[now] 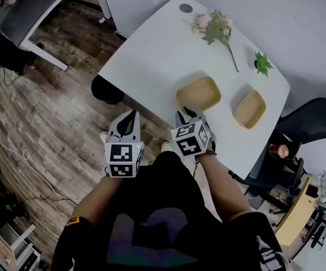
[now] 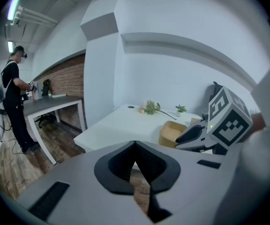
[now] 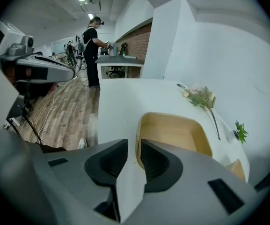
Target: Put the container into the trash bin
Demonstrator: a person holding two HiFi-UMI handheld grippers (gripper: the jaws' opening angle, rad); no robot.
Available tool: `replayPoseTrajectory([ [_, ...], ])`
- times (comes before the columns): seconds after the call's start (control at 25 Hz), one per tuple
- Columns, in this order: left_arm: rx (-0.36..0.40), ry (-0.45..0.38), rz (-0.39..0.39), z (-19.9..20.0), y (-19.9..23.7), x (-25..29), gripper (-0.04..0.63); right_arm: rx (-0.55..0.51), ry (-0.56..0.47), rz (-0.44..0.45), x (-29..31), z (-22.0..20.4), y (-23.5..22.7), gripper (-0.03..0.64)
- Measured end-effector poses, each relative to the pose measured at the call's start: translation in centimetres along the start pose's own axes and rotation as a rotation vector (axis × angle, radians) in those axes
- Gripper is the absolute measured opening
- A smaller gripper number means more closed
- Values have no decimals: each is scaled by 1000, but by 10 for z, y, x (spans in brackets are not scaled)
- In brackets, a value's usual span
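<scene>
Head view: the nearer tan container (image 1: 199,93) sits on the white table (image 1: 151,49), just ahead of the right gripper (image 1: 186,115). The left gripper (image 1: 130,117) hangs off the table's edge. A dark round thing (image 1: 107,89) on the floor, probably the trash bin, stands by the table.

Left gripper view: the jaw tips meet, holding nothing.

Right gripper view: the jaws stand slightly apart and empty, with the container's near wall (image 3: 137,135) just beyond the gap. The best grip looks like one jaw inside that wall and one outside, seated deep before closing.
</scene>
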State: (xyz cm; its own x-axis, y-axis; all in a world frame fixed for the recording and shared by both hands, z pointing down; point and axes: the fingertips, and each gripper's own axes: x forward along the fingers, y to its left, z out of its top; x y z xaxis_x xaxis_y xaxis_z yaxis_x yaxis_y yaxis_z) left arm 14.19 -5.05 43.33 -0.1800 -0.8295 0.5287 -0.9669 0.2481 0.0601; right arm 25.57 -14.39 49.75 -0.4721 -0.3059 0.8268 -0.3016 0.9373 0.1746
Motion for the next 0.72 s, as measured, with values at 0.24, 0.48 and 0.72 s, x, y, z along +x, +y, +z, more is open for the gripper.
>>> replayPoseTrajectory([
  [0.24, 17, 36, -68, -10, 0, 24, 8, -1, 72, -72, 11, -8, -5, 66],
  [0.48, 11, 38, -117, -12, 6, 36, 8, 5, 98, -128, 11, -4, -7, 32],
  [0.72, -18, 15, -140, 2, 38, 33, 8, 40, 60, -154, -2, 41, 8, 32],
])
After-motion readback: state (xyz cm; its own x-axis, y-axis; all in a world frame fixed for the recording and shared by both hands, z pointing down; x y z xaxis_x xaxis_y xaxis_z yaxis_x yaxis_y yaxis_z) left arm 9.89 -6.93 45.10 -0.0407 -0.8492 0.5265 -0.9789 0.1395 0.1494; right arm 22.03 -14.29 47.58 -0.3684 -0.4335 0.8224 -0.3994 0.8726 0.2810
